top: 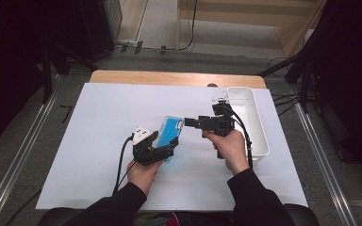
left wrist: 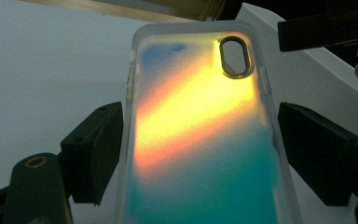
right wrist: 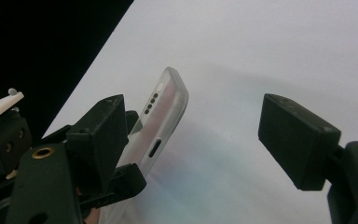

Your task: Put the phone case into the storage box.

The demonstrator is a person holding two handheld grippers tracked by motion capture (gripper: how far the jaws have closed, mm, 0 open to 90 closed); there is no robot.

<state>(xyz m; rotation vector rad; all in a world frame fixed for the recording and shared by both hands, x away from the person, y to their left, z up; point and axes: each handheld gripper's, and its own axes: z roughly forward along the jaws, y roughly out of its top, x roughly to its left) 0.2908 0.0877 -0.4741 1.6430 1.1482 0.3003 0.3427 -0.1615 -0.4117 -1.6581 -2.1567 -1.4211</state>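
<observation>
- Centrally, on the white table cover [top: 99, 141], the left gripper [top: 162, 146] holds a phone case [top: 171, 131] by its long edges, lifted off the surface and tilted.
- Left gripper view: the phone case [left wrist: 200, 135] lies between the two black jaws, one at each long side; its back shows a yellow-orange band over blue and teal, with an oval camera cut-out [left wrist: 235, 57] near the top corner. The clear rim touches the left jaw; at the right jaw, contact cannot be judged with certainty.
- Right gripper [top: 192, 123]: jaws apart with nothing between them, pointing toward the top end of the phone case and just beside it.
- Right gripper view: the right gripper [right wrist: 191, 135] has its jaws set wide; the clear edge of the phone case [right wrist: 165, 112], with its port slot and small holes, stands near the left jaw without being pinched.
- Behind the right hand [top: 228, 146], a white tray [top: 259, 127] sits at the table's right edge, lengthwise.
- Both forearms enter from below in dark sleeves [top: 254, 197].
</observation>
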